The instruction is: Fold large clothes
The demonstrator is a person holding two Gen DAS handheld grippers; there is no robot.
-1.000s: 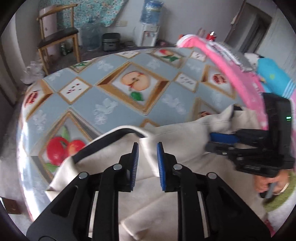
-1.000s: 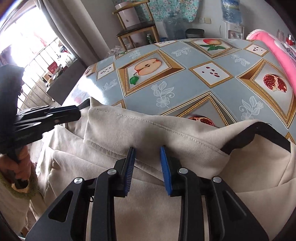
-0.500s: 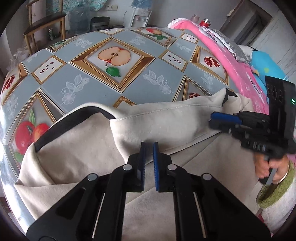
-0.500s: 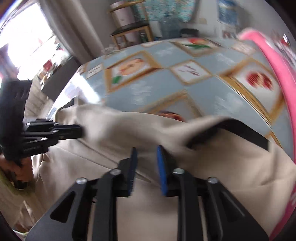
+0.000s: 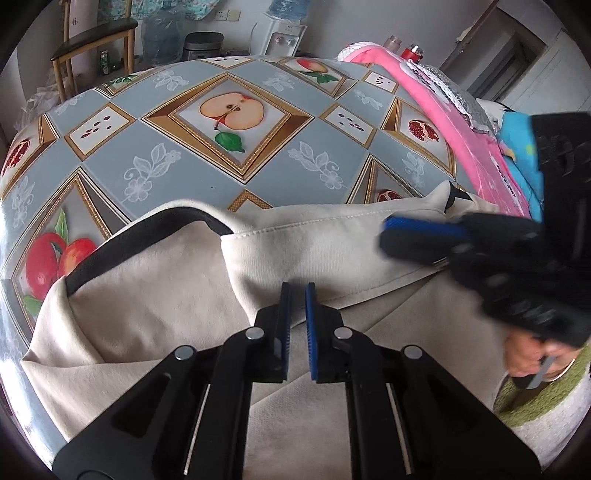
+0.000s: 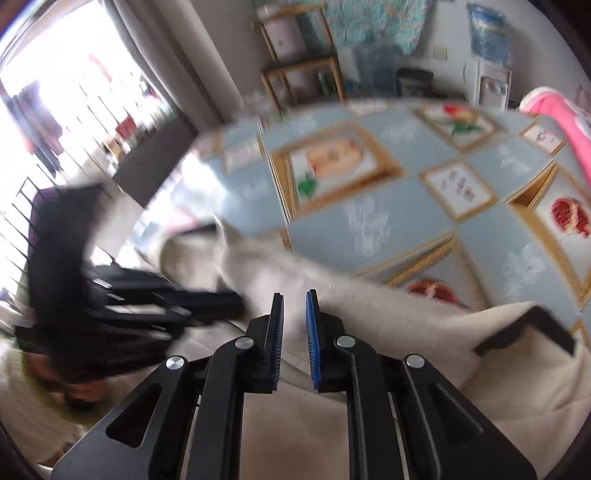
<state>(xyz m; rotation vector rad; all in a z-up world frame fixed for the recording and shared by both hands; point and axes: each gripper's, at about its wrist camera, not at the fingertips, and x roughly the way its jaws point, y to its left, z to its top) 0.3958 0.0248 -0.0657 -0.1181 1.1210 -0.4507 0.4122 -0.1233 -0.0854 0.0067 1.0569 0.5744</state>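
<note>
A large beige garment with black trim lies bunched on the near part of a table under a fruit-patterned cloth. My left gripper is shut on a stitched fold of the garment. At the right of that view, my right gripper pinches the same folded edge further along. In the blurred right wrist view, my right gripper has its pads nearly together with beige garment cloth pinched between them. The left gripper shows at the left, close by.
A pink blanket runs along the table's right side. Beyond the far edge stand a wooden chair, a rice cooker and a water dispenser. A bright window with railing is at the left. A hand grips the right tool.
Both grippers closed on the garment's folded edge. The left one sank a little, then held still. The right one is now moving fast with the cloth, blurring its view.
</note>
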